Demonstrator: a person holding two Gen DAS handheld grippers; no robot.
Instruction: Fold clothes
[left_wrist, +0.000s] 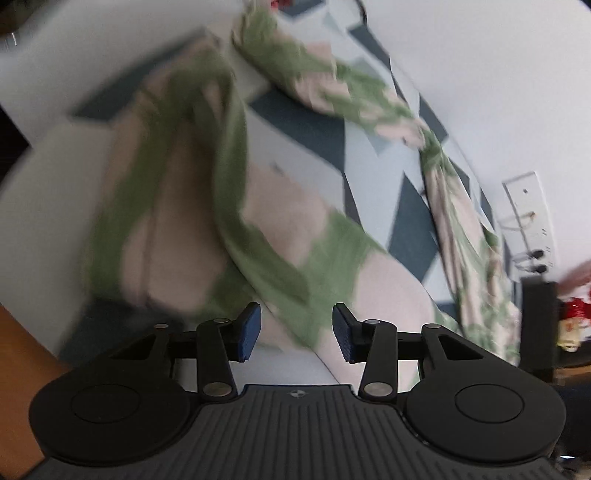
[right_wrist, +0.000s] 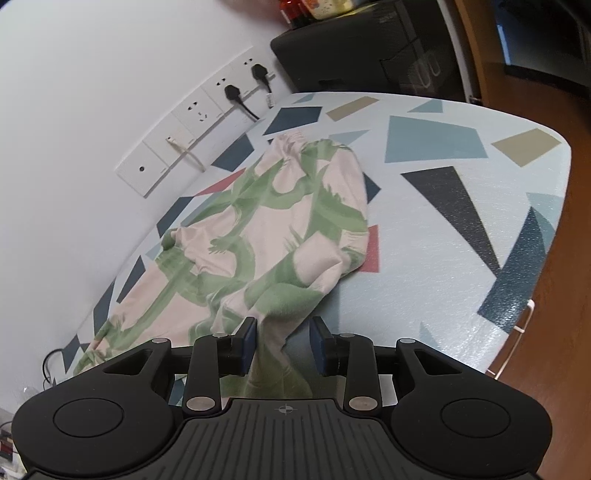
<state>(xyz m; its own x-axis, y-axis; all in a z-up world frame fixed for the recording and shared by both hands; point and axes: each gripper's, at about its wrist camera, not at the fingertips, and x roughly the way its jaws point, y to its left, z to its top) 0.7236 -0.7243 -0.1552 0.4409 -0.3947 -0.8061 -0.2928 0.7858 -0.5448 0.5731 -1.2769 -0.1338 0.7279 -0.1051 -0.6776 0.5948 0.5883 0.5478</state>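
Pale blue surface (right_wrist: 436, 236) patterned with dark blue, teal, tan and red angular shapes, set against a white wall (right_wrist: 74, 92) along its far edge, rounded at the near right corner above a brown wooden floor (right_wrist: 554, 332). Spread over the surface along the wall-side edge, a cream fabric garment with a green leafy print (right_wrist: 266, 236), rumpled, one bunched end lying toward the middle of the surface, a fold of it trailing down to the near edge. In the left wrist view, the same garment (left_wrist: 207, 206) blurred, draped in long folds across the surface (left_wrist: 303, 122). Beyond the far corner, a black box-like cabinet (right_wrist: 369, 48). On the wall, a row of white socket plates (right_wrist: 199, 110) with two black plugs (right_wrist: 232, 91). Right gripper (right_wrist: 283, 345) with jaws parted, a fold of the garment lying between the blue pads (right_wrist: 248, 343) but not pinched. Left gripper (left_wrist: 296, 333) likewise parted wide, holding nothing, the garment just beyond its blue pads (left_wrist: 251, 330).
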